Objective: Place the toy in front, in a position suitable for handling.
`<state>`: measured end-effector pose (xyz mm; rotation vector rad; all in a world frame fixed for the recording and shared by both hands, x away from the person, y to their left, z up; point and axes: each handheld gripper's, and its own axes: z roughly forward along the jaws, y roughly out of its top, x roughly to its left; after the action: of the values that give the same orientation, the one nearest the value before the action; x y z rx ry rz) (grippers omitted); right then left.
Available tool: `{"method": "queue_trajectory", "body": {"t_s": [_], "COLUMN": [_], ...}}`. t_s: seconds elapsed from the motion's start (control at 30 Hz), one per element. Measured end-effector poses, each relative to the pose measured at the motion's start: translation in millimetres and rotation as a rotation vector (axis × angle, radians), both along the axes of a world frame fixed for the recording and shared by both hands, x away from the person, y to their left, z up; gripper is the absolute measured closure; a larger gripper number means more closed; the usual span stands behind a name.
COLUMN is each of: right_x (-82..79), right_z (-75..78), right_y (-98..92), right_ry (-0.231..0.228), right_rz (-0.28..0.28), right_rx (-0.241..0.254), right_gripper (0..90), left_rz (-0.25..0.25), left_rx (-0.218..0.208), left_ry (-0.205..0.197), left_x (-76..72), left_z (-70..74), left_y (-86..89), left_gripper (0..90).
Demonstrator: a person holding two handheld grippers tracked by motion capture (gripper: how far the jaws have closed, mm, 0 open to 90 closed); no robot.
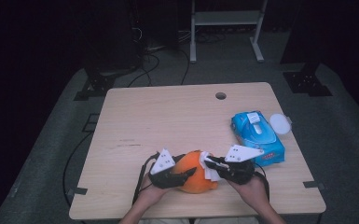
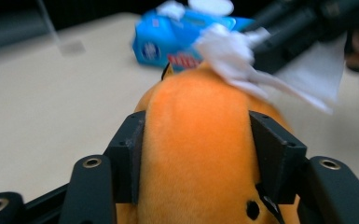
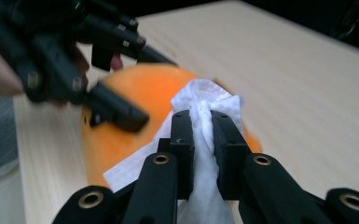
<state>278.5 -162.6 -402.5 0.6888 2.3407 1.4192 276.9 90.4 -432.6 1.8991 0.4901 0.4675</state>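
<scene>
Left gripper view: left gripper (image 2: pixel 196 158) clamps the plush (image 2: pixel 196 140), right gripper (image 3: pixel 200 135) pinches a wipe (image 3: pixel 205 105), probably mid-wipe; next, rub gently.

Blue wipes pack (image 1: pixel 258 138), white lid (image 1: pixel 279 123) touching, table (image 1: pixel 168 121).

Left tool (image 1: pixel 186 175) clamps with pads pressing; right tool (image 1: pixel 213 163) pinches nearly closed.
</scene>
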Motion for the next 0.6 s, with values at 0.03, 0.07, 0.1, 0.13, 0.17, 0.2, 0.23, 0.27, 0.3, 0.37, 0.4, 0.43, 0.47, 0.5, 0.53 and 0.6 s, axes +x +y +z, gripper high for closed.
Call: {"method": "queue_trajectory", "body": {"t_s": [0.03, 0.07, 0.1, 0.13, 0.17, 0.2, 0.23, 0.27, 0.3, 0.37, 0.4, 0.43, 0.47, 0.5, 0.53, 0.6], "right_x": [-0.2, 0.7, 2.1, 5.1, 8.3, 11.7, 15.3, 17.5, 17.6, 11.2, 6.4, 1.1, -4.7, -9.3, -12.2, -11.7], "right_z": [4.1, 7.6, 8.3, 7.2, 4.0, -1.0, -6.5, -10.2, -11.2, -9.1, -8.3, -7.5, -6.0, -4.2, -2.5, -0.2], "right_y": [-0.1, -1.2, -2.5, -4.7, -7.7, -11.3, -15.3, -19.0, -20.2, -16.3, -12.7, -7.3, -1.2, 4.9, 9.4, 11.2], "right_ry": [-0.018, -0.030, -0.032, -0.026, -0.009, 0.003, 0.026, 0.060, 0.075, 0.060, 0.057, 0.047, 0.031, 0.005, -0.014, -0.022], "right_rz": [-0.003, -0.015, -0.026, -0.039, -0.054, -0.075, -0.084, -0.078, -0.069, -0.025, 0.014, 0.051, 0.081, 0.097, 0.100, 0.081], "right_rx": [0.011, 0.023, 0.025, 0.022, 0.016, 0.004, 0.002, 0.021, 0.024, 0.019, 0.030, 0.032, 0.021, 0.000, -0.028, -0.032], "right_gripper": [79.4, 79.4, 79.5, 79.4, 79.5, 79.5, 79.5, 79.5, 79.5, 79.5, 79.5, 79.5, 79.4, 79.4, 79.4, 79.4], "left_rz": [0.001, -0.003, -0.011, -0.023, -0.030, -0.034, -0.044, -0.056, -0.066, -0.054, -0.055, -0.067, -0.086, -0.096, -0.102, -0.095], "left_rx": [0.016, 0.008, 0.008, 0.015, 0.027, 0.022, 0.014, 0.005, -0.006, -0.018, -0.018, -0.027, -0.021, -0.010, -0.003, 0.023], "left_ry": [-0.049, -0.065, -0.077, -0.074, -0.068, -0.066, -0.045, -0.021, 0.013, 0.108, 0.168, 0.227, 0.279, 0.283, 0.261, 0.206], "left_x": [-4.1, -6.0, -7.9, -9.1, -10.1, -10.6, -10.1, -8.6, -6.4, 0.1, 4.5, 8.6, 11.5, 11.5, 10.0, 7.2], "left_z": [1.3, 0.8, -0.4, -2.1, -4.4, -5.8, -5.4, -4.0, -2.1, 0.2, -0.5, -3.0, -6.4, -8.7, -8.6, -3.2], "left_y": [-5.2, -8.1, -10.5, -12.5, -14.4, -14.7, -14.3, -13.5, -12.1, -7.5, -4.3, -1.6, -0.2, 0.9, 2.0, 2.3], "left_gripper": [43.2, 43.3, 43.3, 43.2, 42.6, 41.0, 38.0, 32.3, 25.0, 10.6, 6.2, 4.6, 4.0, 5.3, 11.2, 26.4]}}
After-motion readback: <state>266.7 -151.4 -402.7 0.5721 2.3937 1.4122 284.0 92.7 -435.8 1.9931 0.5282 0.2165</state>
